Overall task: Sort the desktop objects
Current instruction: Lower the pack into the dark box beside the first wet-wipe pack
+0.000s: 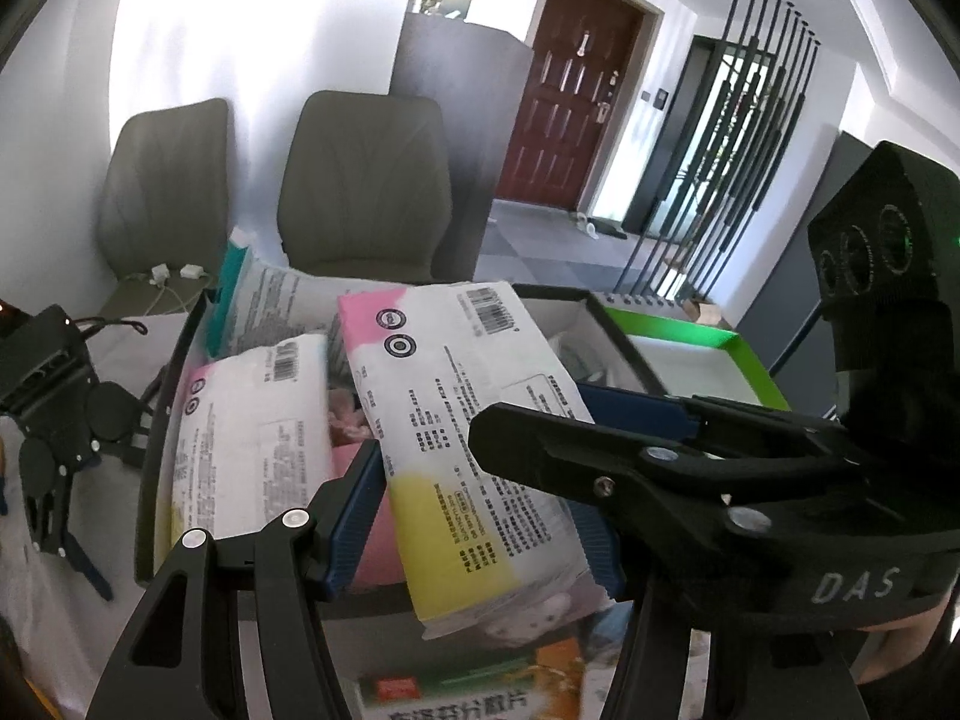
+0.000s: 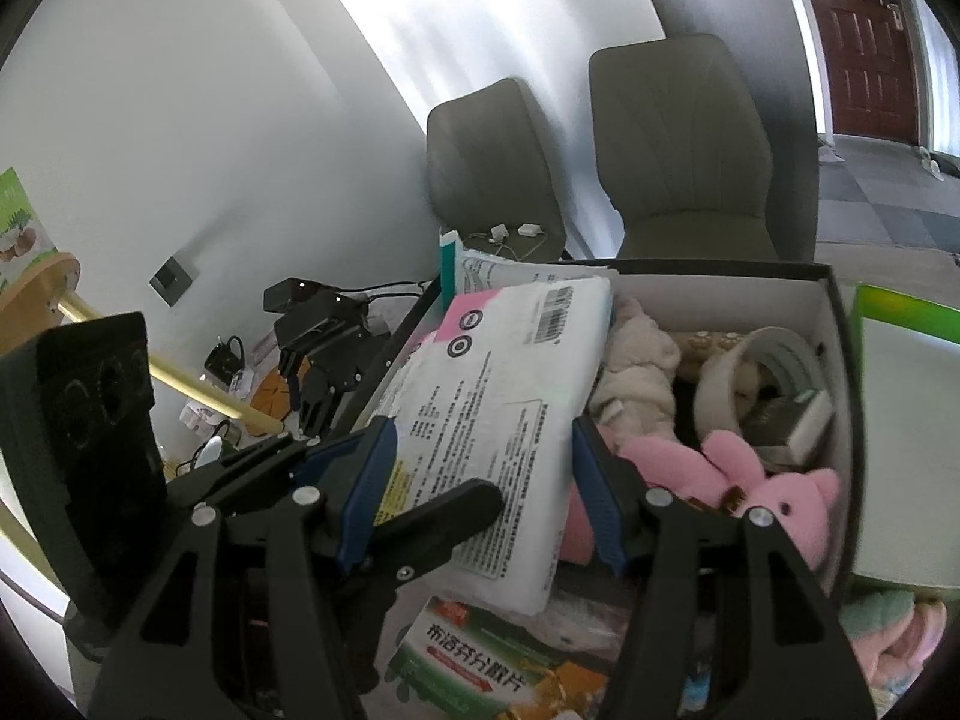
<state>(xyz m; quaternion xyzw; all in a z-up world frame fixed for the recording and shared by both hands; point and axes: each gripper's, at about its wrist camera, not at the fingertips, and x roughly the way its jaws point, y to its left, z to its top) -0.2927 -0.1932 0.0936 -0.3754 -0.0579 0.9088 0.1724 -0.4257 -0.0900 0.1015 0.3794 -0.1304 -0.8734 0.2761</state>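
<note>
At frame center, our left gripper (image 1: 474, 516) and right gripper (image 2: 486, 498) flank one tissue pack (image 1: 480, 450). Pads touch its edges; we cannot tell firm clamping. Black box (image 2: 840, 372) lies behind.

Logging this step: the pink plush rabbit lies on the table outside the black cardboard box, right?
Not quite: the pink plush rabbit lies inside the black cardboard box, beside the cream plush toy. The right wrist view shows it.
</note>
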